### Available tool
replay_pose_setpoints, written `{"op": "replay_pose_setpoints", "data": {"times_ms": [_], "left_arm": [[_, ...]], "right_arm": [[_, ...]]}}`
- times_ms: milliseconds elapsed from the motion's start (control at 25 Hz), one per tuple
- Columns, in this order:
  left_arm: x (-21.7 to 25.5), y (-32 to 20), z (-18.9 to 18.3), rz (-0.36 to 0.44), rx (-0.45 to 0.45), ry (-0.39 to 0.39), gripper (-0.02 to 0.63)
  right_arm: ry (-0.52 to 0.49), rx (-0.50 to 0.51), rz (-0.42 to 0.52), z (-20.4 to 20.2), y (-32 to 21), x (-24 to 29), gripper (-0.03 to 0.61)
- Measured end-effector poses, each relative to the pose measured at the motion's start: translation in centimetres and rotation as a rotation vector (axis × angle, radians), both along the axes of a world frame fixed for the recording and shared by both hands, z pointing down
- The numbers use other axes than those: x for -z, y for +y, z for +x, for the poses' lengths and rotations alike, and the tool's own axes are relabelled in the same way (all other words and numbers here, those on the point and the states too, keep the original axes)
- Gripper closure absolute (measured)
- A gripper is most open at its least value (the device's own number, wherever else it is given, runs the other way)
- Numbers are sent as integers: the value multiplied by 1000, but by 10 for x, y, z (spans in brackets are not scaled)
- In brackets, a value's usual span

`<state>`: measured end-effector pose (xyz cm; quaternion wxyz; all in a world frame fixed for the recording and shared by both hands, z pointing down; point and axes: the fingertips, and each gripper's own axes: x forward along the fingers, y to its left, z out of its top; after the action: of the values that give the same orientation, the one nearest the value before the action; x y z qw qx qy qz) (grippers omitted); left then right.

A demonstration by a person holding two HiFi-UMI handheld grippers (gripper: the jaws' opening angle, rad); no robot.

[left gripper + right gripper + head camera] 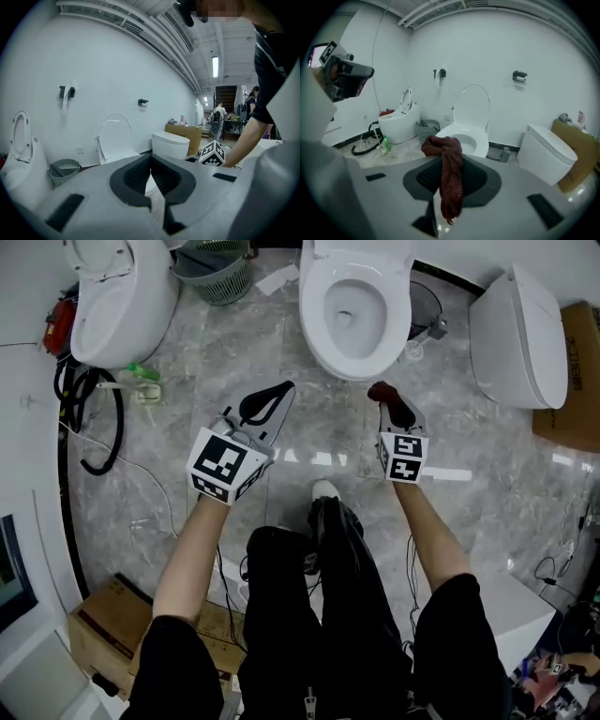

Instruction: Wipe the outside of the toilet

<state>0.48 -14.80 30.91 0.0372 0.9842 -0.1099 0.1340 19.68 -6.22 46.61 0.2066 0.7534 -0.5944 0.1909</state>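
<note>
- Standing before the open toilet (315, 306), a person holds two grippers above the grey floor (187, 381); the toilet sits just ahead, untouched.
- Right gripper (387, 401): its fingers pinch a dark red cloth (451, 183), which hangs loose.
- Left gripper (284, 388): its fingers are pressed together, with nothing between them.
- Likely risk: only a narrow fold is gripped, so dragging over porcelain may pull the cloth free, or its loose end may dip into the uncovered bowl.
- No brand is readable. Print on the cardboard box (577, 381) is too small to read.

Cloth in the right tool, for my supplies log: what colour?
The cloth is dark red; right gripper view.
</note>
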Motion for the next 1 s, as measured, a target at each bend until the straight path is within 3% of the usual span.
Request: {"op": "replay_pose_setpoints", "data": {"times_ms": [200,360,640,1000], "left_arm": [[99,35,-30,0,-3,-2,612],[173,62,-53,4,15,6,612],[274,95,-77,-12,40,42,612],[338,113,-36,10,87,80,612]], "right_arm": [[3,20,37,-36,22,126,482],[26,113,69,-76,30,228,480],[-107,81,159,-116,73,361,480],[-166,-3,253,-65,114,431,480]]}}
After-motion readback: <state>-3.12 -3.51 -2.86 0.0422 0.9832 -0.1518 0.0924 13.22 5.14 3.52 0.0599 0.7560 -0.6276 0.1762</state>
